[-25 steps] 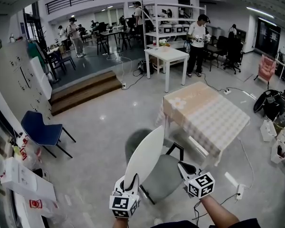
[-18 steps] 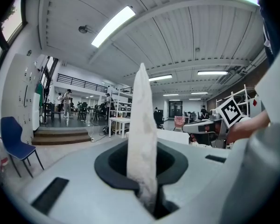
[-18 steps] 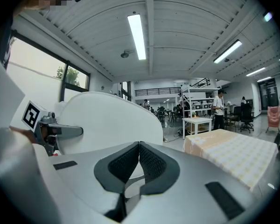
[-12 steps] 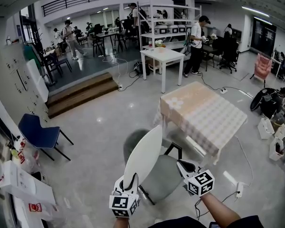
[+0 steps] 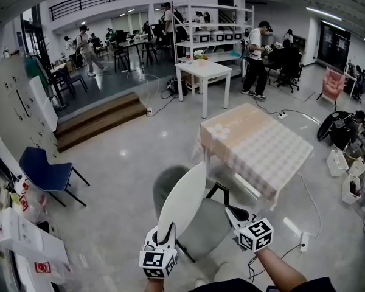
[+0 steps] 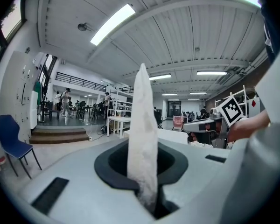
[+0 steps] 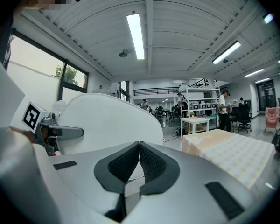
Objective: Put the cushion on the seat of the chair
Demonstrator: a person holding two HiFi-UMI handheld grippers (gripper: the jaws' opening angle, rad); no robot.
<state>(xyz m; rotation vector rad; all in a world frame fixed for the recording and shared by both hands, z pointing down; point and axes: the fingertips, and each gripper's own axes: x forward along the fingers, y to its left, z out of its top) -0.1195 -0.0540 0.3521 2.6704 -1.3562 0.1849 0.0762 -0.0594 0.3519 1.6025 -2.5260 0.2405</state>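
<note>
A white round cushion (image 5: 184, 199) stands on its edge, tilted up over the grey chair seat (image 5: 216, 224). My left gripper (image 5: 168, 231) is shut on the cushion's lower rim; in the left gripper view the cushion (image 6: 143, 134) shows edge-on, rising from the left gripper (image 6: 148, 196). To the right of the cushion, my right gripper (image 5: 232, 212) hovers over the seat's right side. Its jaws (image 7: 139, 146) are shut with nothing between them. The cushion's broad face (image 7: 107, 122) fills the left of the right gripper view.
A table with a checked cloth (image 5: 261, 148) stands just beyond the chair on the right. A blue chair (image 5: 45, 169) is at the left, a white table (image 5: 202, 70) further back. Boxes and bags (image 5: 353, 175) lie at the right edge, cartons (image 5: 24, 236) at the left. People stand in the background.
Both grippers and the cushion keep their places over the chair. Only the head view has drifted slightly.
</note>
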